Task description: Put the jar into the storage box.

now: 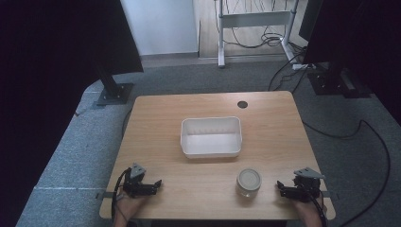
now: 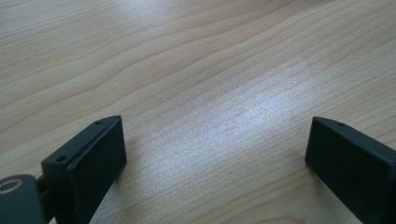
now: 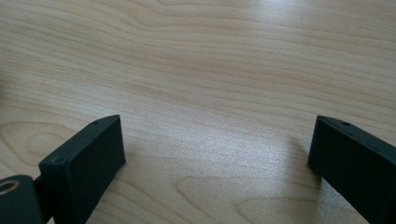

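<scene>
One white tub (image 1: 211, 137), one lidded jar (image 1: 248, 181)

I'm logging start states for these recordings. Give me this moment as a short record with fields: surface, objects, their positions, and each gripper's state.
surface: wooden table, with a round hole near its far edge
container: white rectangular tub, empty, upright, at the table's middle
jar: small glass jar with a pale lid, upright, nearer the person than the tub, apart from it
left gripper: near the front left edge, jaws wide apart, nothing between them
right gripper: near the front right edge, beside the jar but not touching, jaws wide apart, nothing between them
</scene>
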`<state>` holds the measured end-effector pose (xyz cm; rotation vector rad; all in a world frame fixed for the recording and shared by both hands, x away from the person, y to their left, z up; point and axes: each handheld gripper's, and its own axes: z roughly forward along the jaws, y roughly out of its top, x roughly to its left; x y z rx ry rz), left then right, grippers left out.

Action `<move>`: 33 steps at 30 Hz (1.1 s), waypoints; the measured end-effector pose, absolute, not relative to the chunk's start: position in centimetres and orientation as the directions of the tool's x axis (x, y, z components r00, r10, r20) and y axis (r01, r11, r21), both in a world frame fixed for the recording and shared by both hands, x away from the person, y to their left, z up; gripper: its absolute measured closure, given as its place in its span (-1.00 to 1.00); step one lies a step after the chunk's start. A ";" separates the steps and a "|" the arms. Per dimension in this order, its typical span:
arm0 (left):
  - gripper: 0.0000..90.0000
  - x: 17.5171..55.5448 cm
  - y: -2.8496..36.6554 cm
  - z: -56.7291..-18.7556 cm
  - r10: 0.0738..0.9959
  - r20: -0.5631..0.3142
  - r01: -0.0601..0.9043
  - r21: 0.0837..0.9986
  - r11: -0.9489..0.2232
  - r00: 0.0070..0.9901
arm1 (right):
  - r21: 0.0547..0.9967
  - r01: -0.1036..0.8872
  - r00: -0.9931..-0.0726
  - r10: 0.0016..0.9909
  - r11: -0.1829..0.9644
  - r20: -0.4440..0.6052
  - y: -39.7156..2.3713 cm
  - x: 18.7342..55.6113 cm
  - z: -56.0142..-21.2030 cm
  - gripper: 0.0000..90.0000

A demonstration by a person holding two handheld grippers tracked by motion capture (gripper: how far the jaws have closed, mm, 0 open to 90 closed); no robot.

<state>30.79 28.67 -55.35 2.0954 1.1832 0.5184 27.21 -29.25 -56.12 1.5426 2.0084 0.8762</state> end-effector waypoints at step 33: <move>-0.95 30.9 28.7 -55.4 0.879 0.017 0.613 0.711 -0.346 0.477 | 0.719 0.672 -0.304 0.951 0.177 0.050 -29.3 26.5 -55.8 -0.85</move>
